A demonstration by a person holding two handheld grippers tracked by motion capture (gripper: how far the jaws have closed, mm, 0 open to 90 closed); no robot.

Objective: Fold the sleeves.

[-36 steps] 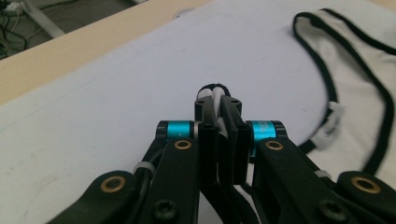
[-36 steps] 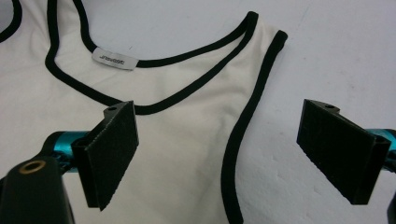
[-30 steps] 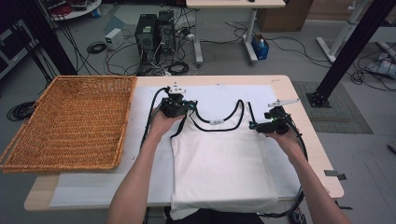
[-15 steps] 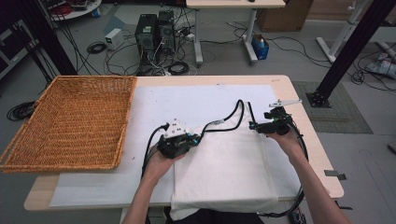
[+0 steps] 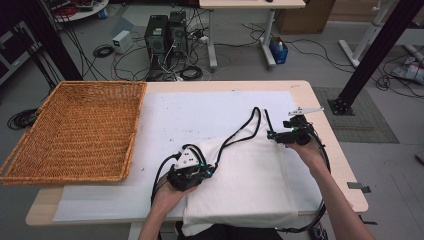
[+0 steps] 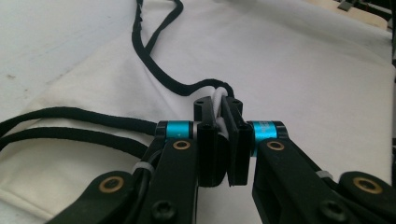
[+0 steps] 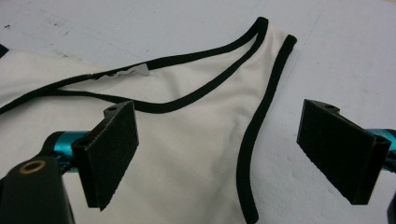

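A white tank top [image 5: 250,175] with black trim lies on the white sheet [image 5: 200,115] that covers the table [image 5: 320,100], toward the person's side and right of the middle, with its lower hem hanging over the near edge. The left gripper [image 5: 187,170] sits at the garment's left side, near the front of the table, and its jaws are pressed together on a pinch of the top: in the left gripper view [image 6: 218,140] a fold of white cloth and its black edging is squeezed between the two pads, and the black trim [image 6: 159,56] snakes away over the fabric beyond. From that clamped spot the garment's left part is drawn down and inward, so the cloth there lies folded over the body and the black-edged straps [image 5: 245,130] trail diagonally toward the far right. The right gripper [image 5: 292,134] rests at the top's upper right corner, by the right shoulder strap. In the right gripper view its jaws [image 7: 243,149] stand wide apart with nothing between them, straddling the black-edged armhole, and the neckline with a small white label [image 7: 135,70] shows just beyond. A large wicker basket [image 5: 75,130] stands on the left end of the table, well apart from the garment.
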